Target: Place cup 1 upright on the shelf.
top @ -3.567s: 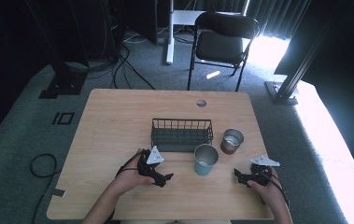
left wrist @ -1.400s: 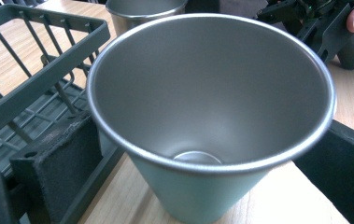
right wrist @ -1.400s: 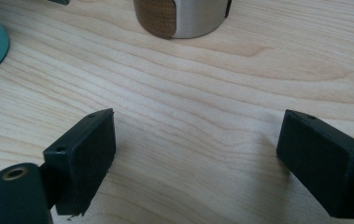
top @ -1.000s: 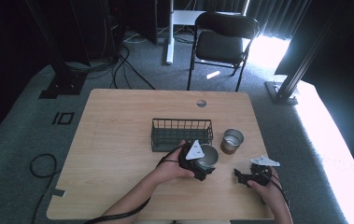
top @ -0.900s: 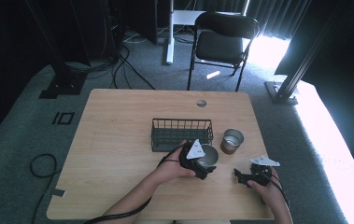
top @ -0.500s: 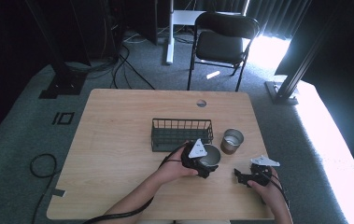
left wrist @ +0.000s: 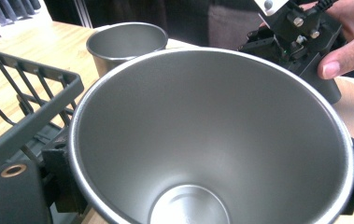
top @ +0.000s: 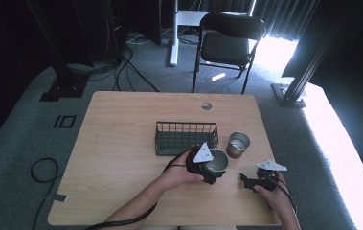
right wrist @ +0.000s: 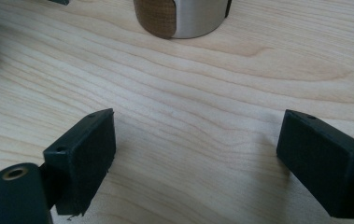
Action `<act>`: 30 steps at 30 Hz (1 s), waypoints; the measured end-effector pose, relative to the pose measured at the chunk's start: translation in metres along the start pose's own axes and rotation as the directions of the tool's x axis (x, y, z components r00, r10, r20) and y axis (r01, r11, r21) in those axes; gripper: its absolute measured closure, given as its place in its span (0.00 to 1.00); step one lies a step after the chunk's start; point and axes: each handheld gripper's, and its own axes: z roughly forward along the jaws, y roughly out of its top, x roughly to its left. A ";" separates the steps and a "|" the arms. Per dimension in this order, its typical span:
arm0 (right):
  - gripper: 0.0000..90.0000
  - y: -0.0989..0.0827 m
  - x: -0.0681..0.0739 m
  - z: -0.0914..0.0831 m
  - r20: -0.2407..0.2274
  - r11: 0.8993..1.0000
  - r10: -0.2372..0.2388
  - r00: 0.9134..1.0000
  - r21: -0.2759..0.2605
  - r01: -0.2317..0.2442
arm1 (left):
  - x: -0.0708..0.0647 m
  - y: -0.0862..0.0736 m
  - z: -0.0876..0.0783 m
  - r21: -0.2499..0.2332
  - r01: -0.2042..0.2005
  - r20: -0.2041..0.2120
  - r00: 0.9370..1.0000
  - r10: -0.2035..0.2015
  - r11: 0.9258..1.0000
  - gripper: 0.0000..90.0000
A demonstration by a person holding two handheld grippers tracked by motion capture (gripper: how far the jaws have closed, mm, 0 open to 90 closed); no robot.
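I am holding the left gripper (top: 212, 171) around the steel cup (top: 216, 161) at the lower middle of the high view, just in front of the wire basket (top: 187, 137). In the left gripper view the cup's open mouth (left wrist: 212, 140) is sitting between the jaws, which are showing at its left and right edges — they look closed against its sides, so I am judging the cup gripped rather than merely framed. The second cup (top: 238, 144), with a brown band, is standing just right of the basket and apart from the first.

The right gripper (top: 255, 181) is resting at the lower right of the high view with its jaws spread wide and nothing between them — bare wood in the right gripper view, and the banded cup (right wrist: 180, 17) at the top of the frame.

As I read it, the grasp is made; lifting the cup and setting it in the basket is what I am expecting to do next, and the basket looks empty.
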 end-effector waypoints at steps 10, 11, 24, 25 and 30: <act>0.13 0.000 0.000 0.000 0.001 1.000 -0.002 1.000 -0.001 0.002 | 0.000 0.014 -0.015 -0.031 -0.010 0.007 1.000 0.011 0.999 0.15; 0.13 0.000 0.000 0.000 0.000 1.000 0.000 1.000 0.000 0.000 | 0.000 0.016 -0.017 -0.036 -0.012 0.005 1.000 0.012 0.999 0.15; 0.13 0.000 0.000 0.000 0.000 1.000 -0.001 1.000 0.000 0.001 | 0.008 0.039 -0.035 -0.092 -0.006 -0.015 1.000 0.004 0.996 0.15; 0.13 0.000 0.000 0.000 0.001 1.000 0.000 1.000 -0.001 0.000 | 0.009 0.041 -0.037 -0.098 -0.003 -0.020 1.000 0.001 0.995 0.15; 0.13 0.000 0.000 0.000 0.000 1.000 -0.001 1.000 0.000 0.001 | 0.016 0.051 -0.047 -0.115 -0.013 -0.048 0.999 0.008 0.993 0.15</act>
